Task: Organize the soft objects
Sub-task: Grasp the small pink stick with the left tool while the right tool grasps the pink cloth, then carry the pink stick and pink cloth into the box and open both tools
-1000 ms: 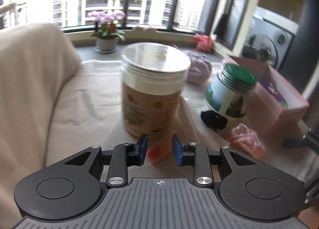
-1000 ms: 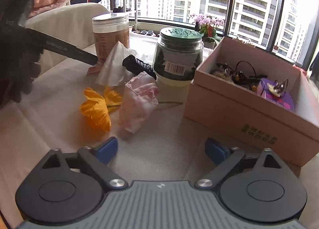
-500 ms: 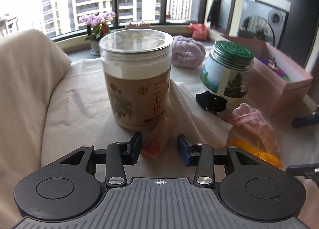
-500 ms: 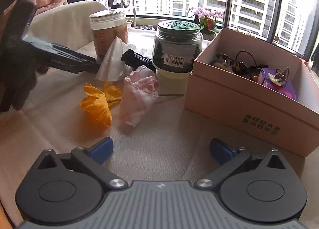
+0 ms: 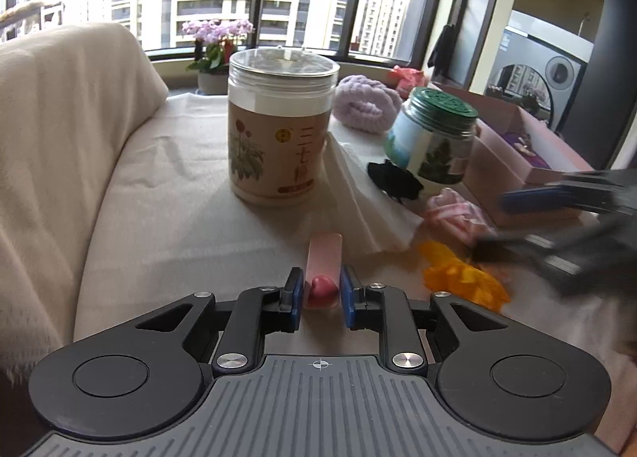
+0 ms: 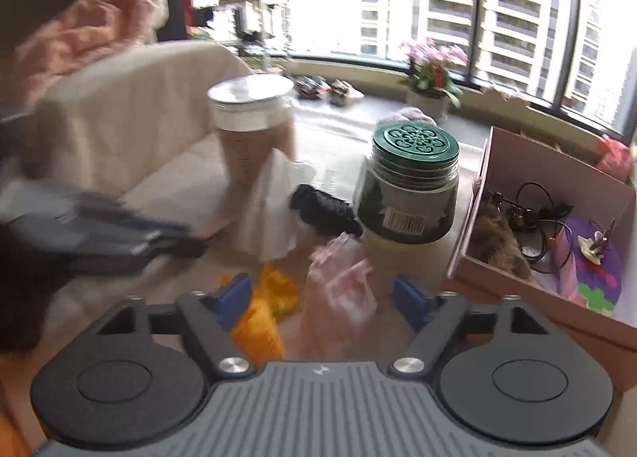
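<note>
The left gripper (image 5: pixel 317 290) clamps a pink eraser (image 5: pixel 323 269) low over the cloth-covered table (image 5: pixel 167 210), while the right gripper (image 6: pixel 323 297) spreads wide around an orange flower (image 6: pixel 267 307) and pink cloth (image 6: pixel 341 293). A white tissue (image 5: pixel 366 206), black scrunchie (image 5: pixel 394 180) and purple scrunchie (image 5: pixel 366 102) lie loose among the jars; sorting looks barely begun, the pink box (image 6: pixel 557 162) likely their destination.

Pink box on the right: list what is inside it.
The pink box holds a furry brown item, dark cords with beads, and a purple disc carrying a small pale ornament. The near wall hides the front floor.
</note>
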Tool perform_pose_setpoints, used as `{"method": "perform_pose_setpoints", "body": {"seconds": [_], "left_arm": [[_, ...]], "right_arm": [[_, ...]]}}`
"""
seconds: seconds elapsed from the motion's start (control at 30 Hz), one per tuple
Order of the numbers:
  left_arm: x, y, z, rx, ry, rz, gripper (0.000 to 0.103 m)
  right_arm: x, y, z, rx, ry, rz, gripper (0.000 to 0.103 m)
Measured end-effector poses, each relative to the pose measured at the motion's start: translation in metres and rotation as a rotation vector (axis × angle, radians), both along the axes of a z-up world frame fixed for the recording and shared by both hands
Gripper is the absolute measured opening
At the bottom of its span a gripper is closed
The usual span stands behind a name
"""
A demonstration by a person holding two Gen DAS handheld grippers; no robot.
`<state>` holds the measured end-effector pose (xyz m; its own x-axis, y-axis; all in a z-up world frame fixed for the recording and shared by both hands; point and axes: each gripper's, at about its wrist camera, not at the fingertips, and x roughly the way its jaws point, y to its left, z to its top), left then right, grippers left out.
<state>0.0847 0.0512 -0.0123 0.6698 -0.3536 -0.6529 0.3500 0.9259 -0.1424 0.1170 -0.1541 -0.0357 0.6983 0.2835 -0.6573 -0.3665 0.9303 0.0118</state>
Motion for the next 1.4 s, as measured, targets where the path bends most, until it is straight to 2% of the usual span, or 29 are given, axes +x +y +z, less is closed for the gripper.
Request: {"method": "perform_pose_setpoints", "body": {"seconds": [0.07, 0.17, 0.23, 0.43, 0.7, 0.9, 1.0, 1.17, 1.27, 1.33, 1.4], "left_arm": [[-0.007, -0.001, 0.004, 0.001, -0.008, -0.003, 0.023], [-0.018, -0.003, 0.011, 0.015, -0.022, -0.009, 0.023], [-0.025, -0.007, 0.014, 0.027, -0.029, -0.021, 0.023], [-0.050, -0.025, 0.026, 0.032, -0.057, -0.073, 0.023], [-0.090, -0.069, 0.038, 0.026, -0.059, -0.218, 0.023], [-0.097, -0.105, 0.051, 0.009, -0.076, -0.320, 0.023], [-0.085, -0.125, 0.070, -0.010, -0.119, -0.350, 0.023], [-0.041, -0.166, 0.106, -0.036, -0.231, -0.354, 0.023], [-0.008, -0.195, 0.121, -0.044, -0.248, -0.376, 0.023], [0.017, -0.217, 0.128, -0.016, -0.251, -0.367, 0.023], [0.045, -0.234, 0.130, -0.031, -0.226, -0.361, 0.024]], "right_arm": [[0.014, 0.007, -0.007, -0.036, 0.039, -0.043, 0.034], [0.018, 0.003, -0.007, -0.035, 0.066, -0.078, 0.016], [0.011, -0.009, 0.003, 0.017, 0.086, -0.066, 0.009], [-0.038, -0.049, 0.040, 0.112, 0.062, -0.064, 0.009], [-0.115, -0.097, 0.070, 0.085, -0.039, -0.130, 0.009], [-0.143, -0.134, 0.084, 0.087, -0.117, -0.206, 0.009], [-0.147, -0.152, 0.101, 0.110, -0.199, -0.234, 0.009], [-0.131, -0.177, 0.135, 0.167, -0.312, -0.264, 0.009], [-0.108, -0.187, 0.151, 0.179, -0.340, -0.259, 0.009], [-0.086, -0.195, 0.160, 0.187, -0.336, -0.256, 0.009], [-0.061, -0.202, 0.168, 0.199, -0.324, -0.267, 0.009]]}}
